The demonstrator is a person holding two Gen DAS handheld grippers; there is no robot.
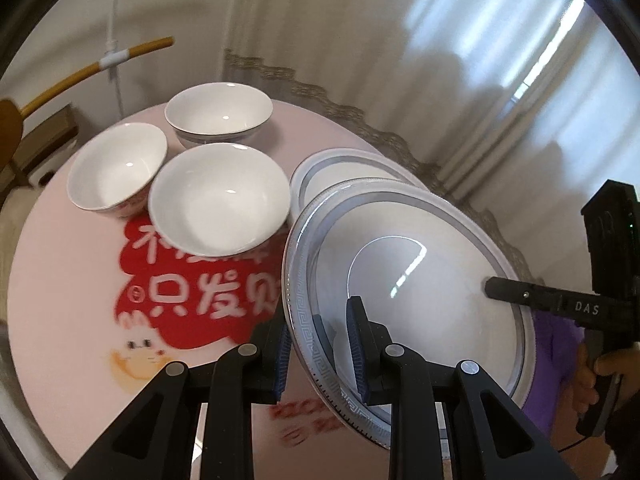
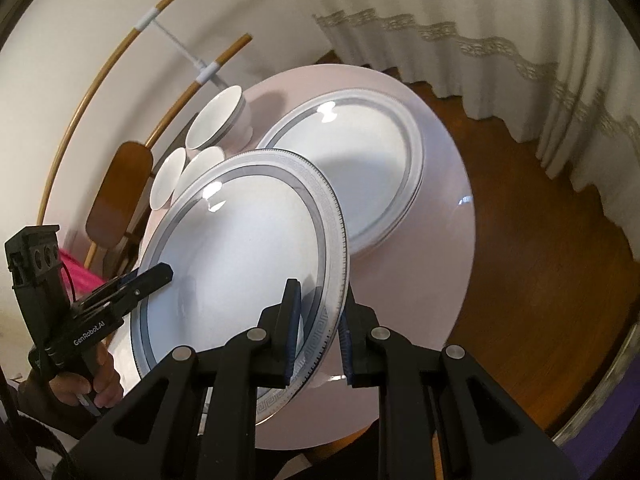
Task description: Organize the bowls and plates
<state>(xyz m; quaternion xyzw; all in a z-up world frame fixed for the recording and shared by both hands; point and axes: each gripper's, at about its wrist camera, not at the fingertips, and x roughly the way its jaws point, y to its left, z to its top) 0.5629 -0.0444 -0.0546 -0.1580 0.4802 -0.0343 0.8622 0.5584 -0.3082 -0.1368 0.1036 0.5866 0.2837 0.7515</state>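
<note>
A large white plate with a grey patterned rim [image 1: 420, 280] is held tilted above the round pink table [image 1: 72, 300]. My left gripper [image 1: 320, 344] is shut on its near-left rim. My right gripper [image 2: 318, 336] is shut on its opposite rim [image 2: 332, 280]; its finger also shows in the left wrist view [image 1: 520, 292]. The left gripper also shows at the plate's far edge in the right wrist view [image 2: 156, 274]. Behind the held plate, a short stack of matching plates [image 2: 348, 168] lies on the table. Three white bowls [image 1: 220, 208] [image 1: 116, 172] [image 1: 220, 114] stand side by side to the left.
The table carries a red printed graphic [image 1: 192, 280]. A wooden chair [image 2: 120, 192] with curved rods stands past the bowls. White curtains [image 2: 480, 40] hang behind, over a brown wooden floor [image 2: 540, 240]. A purple cloth [image 1: 552, 360] lies beside the table.
</note>
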